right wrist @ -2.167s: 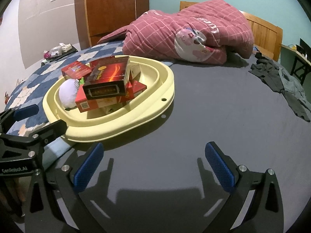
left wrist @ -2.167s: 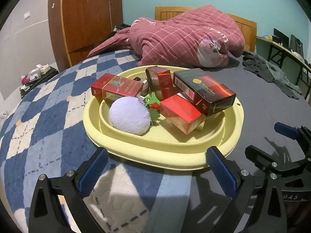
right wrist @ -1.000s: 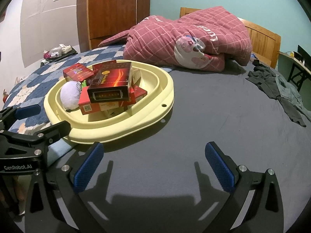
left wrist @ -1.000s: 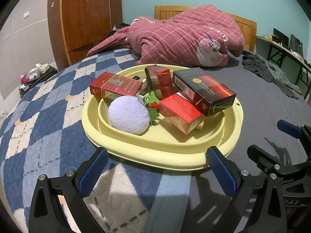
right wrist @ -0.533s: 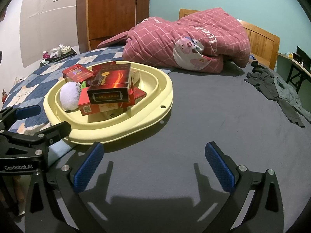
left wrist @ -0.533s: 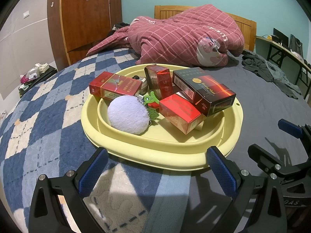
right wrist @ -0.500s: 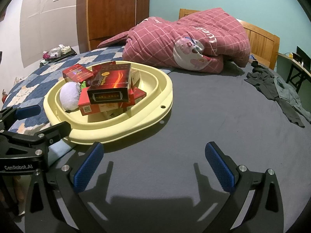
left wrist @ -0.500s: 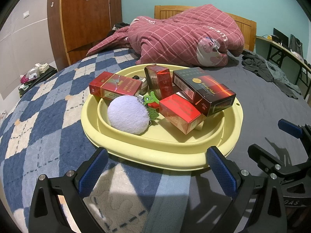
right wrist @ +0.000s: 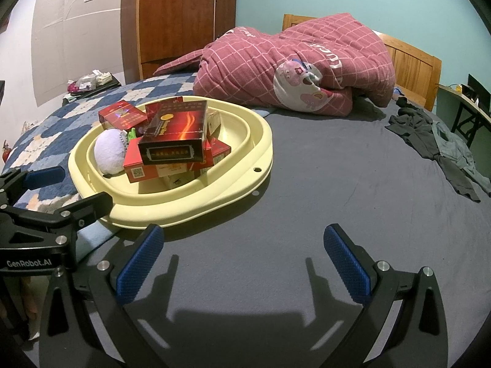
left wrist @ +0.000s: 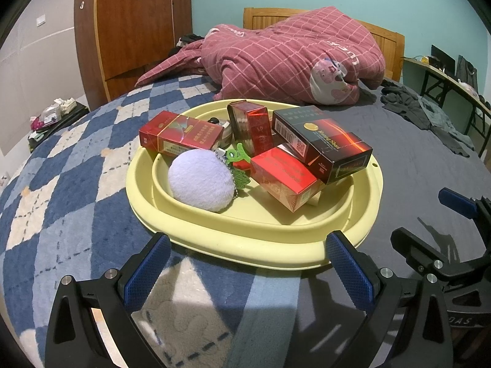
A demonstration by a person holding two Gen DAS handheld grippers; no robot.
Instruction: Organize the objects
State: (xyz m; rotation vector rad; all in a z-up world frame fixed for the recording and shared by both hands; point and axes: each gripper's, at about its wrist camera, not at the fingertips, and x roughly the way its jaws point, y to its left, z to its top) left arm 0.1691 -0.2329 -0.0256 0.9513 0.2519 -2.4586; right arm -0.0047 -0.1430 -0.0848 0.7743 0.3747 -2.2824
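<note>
Bedroom setting: bed (left wrist: pixel 429 165) under a dark grey sheet, with a blue checked quilt (left wrist: pixel 61 184) over its left part, teal wall and brown wardrobe (left wrist: pixel 135 27) behind.

Yellow oval basin (left wrist: pixel 251 248) resting on the bed, straddling the seam between quilt and grey sheet. Inside: white plush ball (left wrist: pixel 201 184) at the near-left, with a bead chain and green tag (left wrist: pixel 237 153) beside it; flat red box (left wrist: pixel 181 136) propped on the left rim; small red box (left wrist: pixel 251 127) upright at the far side; red box (left wrist: pixel 284 181) tilted near the middle; black-and-red box (left wrist: pixel 322 142) lying across the top of it, toward the right rim. More boxes underneath, mostly hidden; labels too small to read.

Left gripper (left wrist: pixel 245 271) just short of the basin's near rim, fingers spread wide, nothing between them, blue pads not touching the rim. Right gripper (right wrist: pixel 242 263) over bare grey sheet, off the basin's near-right edge, fingers likewise wide apart and empty. Each gripper partly visible at the edge of the other's view.

Outward: crumpled maroon checked duvet (right wrist: pixel 300 64) with a cartoon pig print at the head of the bed, against a wooden headboard (right wrist: pixel 411 61). Dark clothing (right wrist: pixel 435 147) heaped at the bed's right edge. Desk at far right cut off by the frame. Clutter on a low surface (left wrist: pixel 52 116) at far left, indistinct.
</note>
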